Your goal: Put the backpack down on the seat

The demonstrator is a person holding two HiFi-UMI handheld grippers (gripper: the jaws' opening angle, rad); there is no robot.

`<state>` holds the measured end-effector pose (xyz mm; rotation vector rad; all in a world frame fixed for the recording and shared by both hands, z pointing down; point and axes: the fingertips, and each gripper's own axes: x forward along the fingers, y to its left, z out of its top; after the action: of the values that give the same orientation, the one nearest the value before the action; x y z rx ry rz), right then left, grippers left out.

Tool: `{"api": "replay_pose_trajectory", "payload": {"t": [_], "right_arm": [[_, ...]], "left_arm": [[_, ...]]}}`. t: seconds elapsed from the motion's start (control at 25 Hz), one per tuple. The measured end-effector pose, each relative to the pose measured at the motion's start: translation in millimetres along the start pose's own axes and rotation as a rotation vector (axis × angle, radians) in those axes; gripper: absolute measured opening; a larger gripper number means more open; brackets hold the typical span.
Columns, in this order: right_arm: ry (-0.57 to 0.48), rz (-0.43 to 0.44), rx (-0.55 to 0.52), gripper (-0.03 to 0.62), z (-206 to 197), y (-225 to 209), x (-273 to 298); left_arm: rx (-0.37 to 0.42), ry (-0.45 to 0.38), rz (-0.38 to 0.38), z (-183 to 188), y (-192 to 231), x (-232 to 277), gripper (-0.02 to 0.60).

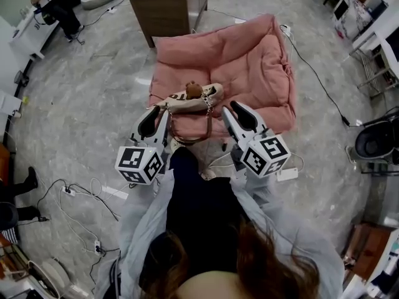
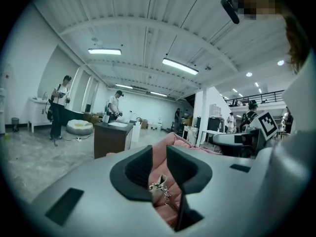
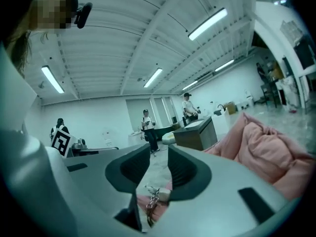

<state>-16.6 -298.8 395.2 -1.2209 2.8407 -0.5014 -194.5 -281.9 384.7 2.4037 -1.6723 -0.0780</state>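
A beige backpack (image 1: 187, 101) with a brown pompom and metal chain hangs over the front edge of the pink cushioned seat (image 1: 249, 61); its strap loops down below it. My left gripper (image 1: 161, 109) is shut on the bag's left end and my right gripper (image 1: 225, 109) on its right end. In the left gripper view the jaws of the left gripper (image 2: 159, 154) stand narrow, with a beige corner and chain (image 2: 158, 189) between them. In the right gripper view the right gripper (image 3: 159, 154) likewise pinches chain and beige fabric (image 3: 153, 196), with the seat (image 3: 266, 147) to the right.
A brown wooden cabinet (image 1: 165, 8) stands behind the seat. Cables (image 1: 81, 192) trail over the marble floor at left, a black cord (image 1: 318, 80) runs along the seat's right side, and a white power strip (image 1: 288, 174) lies near my right. Several people stand far off.
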Motion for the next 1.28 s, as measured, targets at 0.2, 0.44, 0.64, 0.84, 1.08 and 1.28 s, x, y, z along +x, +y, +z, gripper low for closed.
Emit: {"api": "replay_pose_trajectory", "payload": {"t": [0.2, 0.44, 0.64, 0.84, 1.08, 1.28], "right_arm": [[-0.011, -0.052, -0.071, 0.008, 5, -8, -6], [0.075, -0.118, -0.087, 0.006, -12, -21, -10], [0.048, -0.153, -0.078, 0.006, -9, -27, -19], [0.061, -0.158, -0.054, 0.006, -17, -29, -23], [0.08, -0.162, -0.021, 0.006, -28, -31, -26], [0.093, -0.161, -0.018, 0.006, -33, -29, -26]], "left_arm": [[-0.034, -0.052, -0.03, 5, -8, 1, 0.038], [0.032, 0.018, -0.021, -9, -13, 9, 0.015], [0.051, 0.047, -0.034, -13, -23, 12, 0.015], [0.042, 0.075, -0.039, -21, -25, 12, 0.017], [0.022, 0.094, -0.046, -31, -25, 13, 0.017], [0.007, 0.092, -0.04, -35, -23, 11, 0.017]]}}
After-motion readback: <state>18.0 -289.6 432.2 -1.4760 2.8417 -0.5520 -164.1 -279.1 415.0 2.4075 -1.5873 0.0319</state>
